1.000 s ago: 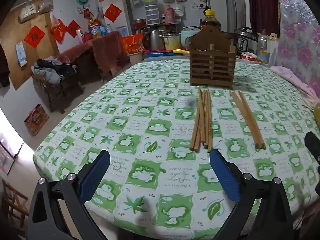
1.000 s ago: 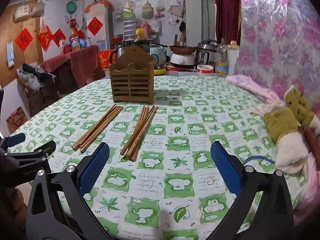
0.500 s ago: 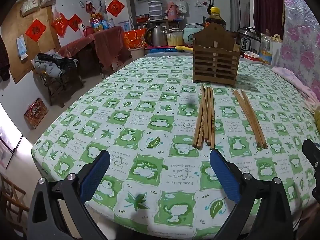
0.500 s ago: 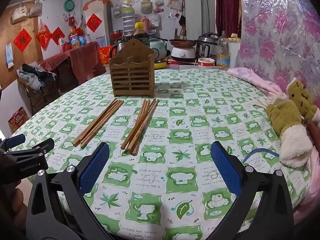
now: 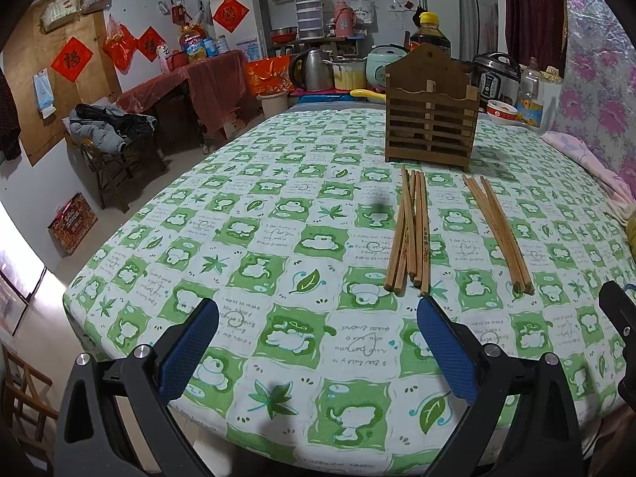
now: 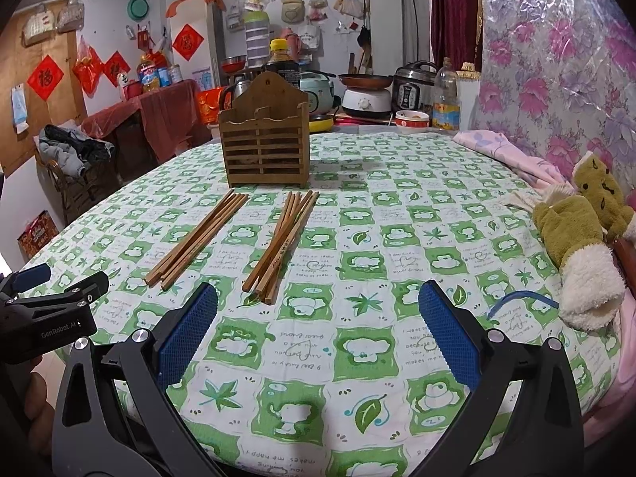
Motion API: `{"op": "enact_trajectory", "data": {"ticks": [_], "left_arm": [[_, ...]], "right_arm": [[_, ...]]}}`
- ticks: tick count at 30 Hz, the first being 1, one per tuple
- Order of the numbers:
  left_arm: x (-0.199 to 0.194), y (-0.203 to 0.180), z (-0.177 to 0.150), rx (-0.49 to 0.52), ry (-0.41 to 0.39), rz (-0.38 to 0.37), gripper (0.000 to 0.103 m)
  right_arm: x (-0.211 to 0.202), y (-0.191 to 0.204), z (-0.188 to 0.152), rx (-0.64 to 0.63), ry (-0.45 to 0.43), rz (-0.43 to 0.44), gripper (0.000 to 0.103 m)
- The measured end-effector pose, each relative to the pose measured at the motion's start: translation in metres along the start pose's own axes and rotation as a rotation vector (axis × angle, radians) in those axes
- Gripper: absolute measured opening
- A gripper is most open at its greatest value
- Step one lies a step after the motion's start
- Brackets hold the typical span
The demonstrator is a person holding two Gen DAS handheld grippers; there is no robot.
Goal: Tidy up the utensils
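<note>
**Two bundles of chopsticks lie in front of the wooden holder**

The wooden holder (image 5: 431, 109) (image 6: 264, 141) stands upright on the surface (image 5: 238, 238) (image 6: 397, 214), which wears a green-and-white checked cloth printed with animals and leaves. Phrases in script run across the cloth; "I want to make you happy" is readable in the left wrist view, and some other lines appear upside down.

Just in front of the holder lie two loose bundles of chopsticks, flat on the cloth and apart from each other. The left bundle (image 5: 411, 230) (image 6: 196, 238) and the right bundle (image 5: 497, 230) (image 6: 282, 238) both point roughly toward the holder without touching it. Small red markings show on a few sticks but are too small to read.

The left hand-held gripper (image 5: 318, 348) (image 6: 59, 282) hovers short of the left bundle, its blue-padded fingers spread wide and holding nothing; its black body bears the words "GenRobot.AI". The right hand-held gripper (image 6: 318, 332) is likewise spread and holds nothing, near the right bundle's near ends.

A stuffed toy (image 6: 580, 238) lies far to the holder's right.
</note>
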State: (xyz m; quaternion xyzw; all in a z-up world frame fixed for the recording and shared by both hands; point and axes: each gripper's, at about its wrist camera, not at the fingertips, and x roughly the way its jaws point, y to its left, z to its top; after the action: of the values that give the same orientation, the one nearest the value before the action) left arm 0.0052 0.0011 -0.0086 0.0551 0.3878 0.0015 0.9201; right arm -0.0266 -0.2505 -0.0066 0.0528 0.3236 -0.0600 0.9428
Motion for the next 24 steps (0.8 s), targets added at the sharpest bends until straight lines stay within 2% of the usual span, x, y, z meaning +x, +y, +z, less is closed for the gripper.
{"op": "enact_trajectory", "data": {"ticks": [24], "left_arm": [[0.0031,0.002,-0.0028,-0.007,0.002,0.003,0.098]], "right_arm": [[0.0015,0.0008,-0.0015,-0.001,0.005,0.002,0.097]]}}
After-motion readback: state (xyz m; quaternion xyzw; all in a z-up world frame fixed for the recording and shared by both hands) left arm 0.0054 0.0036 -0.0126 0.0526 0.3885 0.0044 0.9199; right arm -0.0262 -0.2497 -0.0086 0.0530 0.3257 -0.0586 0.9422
